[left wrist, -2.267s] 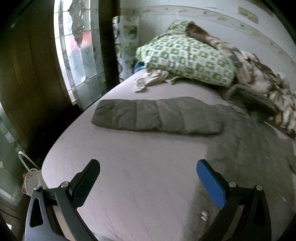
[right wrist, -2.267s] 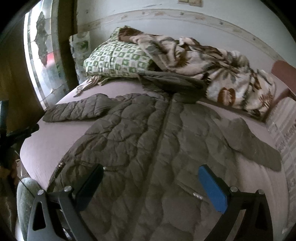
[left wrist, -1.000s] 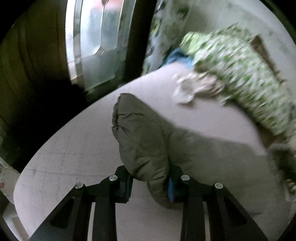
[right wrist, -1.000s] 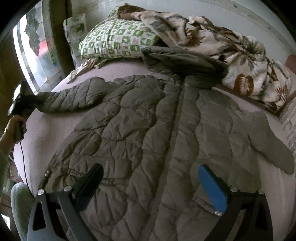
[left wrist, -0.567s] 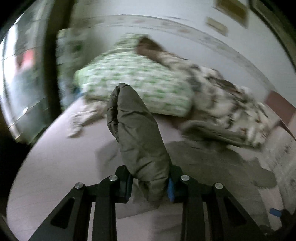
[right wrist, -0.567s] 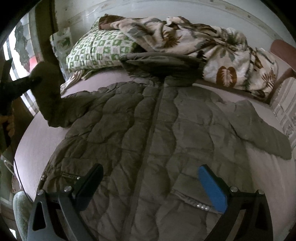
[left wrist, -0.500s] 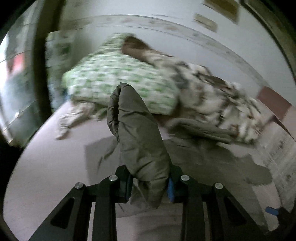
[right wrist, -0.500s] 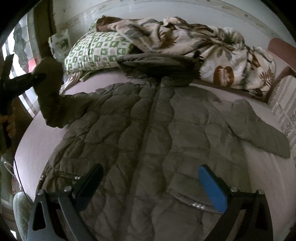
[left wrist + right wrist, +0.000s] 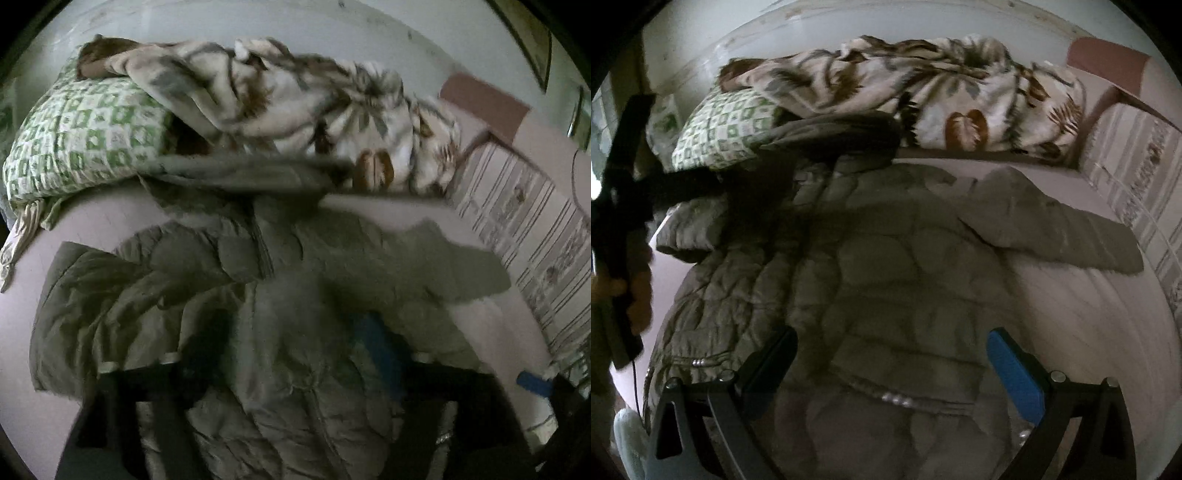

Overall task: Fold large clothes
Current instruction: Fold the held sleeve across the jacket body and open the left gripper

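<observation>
Olive quilted jacket (image 9: 894,280) puffy on bed; left tool (image 9: 295,354) opening around sleeve; right tool (image 9: 890,365) wide, empty

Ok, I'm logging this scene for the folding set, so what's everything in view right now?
jacket: one, olive, spread on the bed, near sleeve folded over its body
bed: one, pale pink sheet, under the jacket
pillow: one, green and white, head of bed
blanket: one, cream with brown leaves, bunched along the wall
left tool: one, black, jaws opening, over the jacket
right tool: one, black with a blue pad, open above the jacket's hem
</observation>
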The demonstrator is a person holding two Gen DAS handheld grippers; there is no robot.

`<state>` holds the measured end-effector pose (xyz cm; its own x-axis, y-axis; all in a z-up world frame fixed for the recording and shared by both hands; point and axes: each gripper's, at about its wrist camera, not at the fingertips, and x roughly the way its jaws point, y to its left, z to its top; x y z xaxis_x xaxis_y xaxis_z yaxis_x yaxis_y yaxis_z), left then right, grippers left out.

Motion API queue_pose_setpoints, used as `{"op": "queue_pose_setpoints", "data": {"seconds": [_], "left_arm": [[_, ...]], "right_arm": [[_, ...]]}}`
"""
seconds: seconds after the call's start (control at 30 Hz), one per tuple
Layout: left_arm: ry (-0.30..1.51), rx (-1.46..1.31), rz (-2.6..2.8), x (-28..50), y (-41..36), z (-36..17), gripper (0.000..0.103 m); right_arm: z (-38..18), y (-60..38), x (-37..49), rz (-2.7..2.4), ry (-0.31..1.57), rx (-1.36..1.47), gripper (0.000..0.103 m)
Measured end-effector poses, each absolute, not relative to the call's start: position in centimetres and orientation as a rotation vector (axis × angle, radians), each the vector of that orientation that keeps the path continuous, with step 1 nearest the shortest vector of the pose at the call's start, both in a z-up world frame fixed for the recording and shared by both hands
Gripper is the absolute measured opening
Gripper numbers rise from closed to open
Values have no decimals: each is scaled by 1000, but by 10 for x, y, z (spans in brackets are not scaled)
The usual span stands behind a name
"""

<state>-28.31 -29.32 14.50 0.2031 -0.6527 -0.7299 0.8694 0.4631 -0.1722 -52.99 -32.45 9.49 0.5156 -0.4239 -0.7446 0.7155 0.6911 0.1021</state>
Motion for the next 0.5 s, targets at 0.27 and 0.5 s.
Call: {"op": "queue_pose_setpoints", "data": {"seconds": [0.27,0.5], "left_arm": [[795,221,-1032,-264,-247,159,84],[781,147,-769,-186,-179,155,84]], "right_arm": [[83,-361,-508,-697,777,450,103],[56,-385,-419,-505,818,622,103]]}}
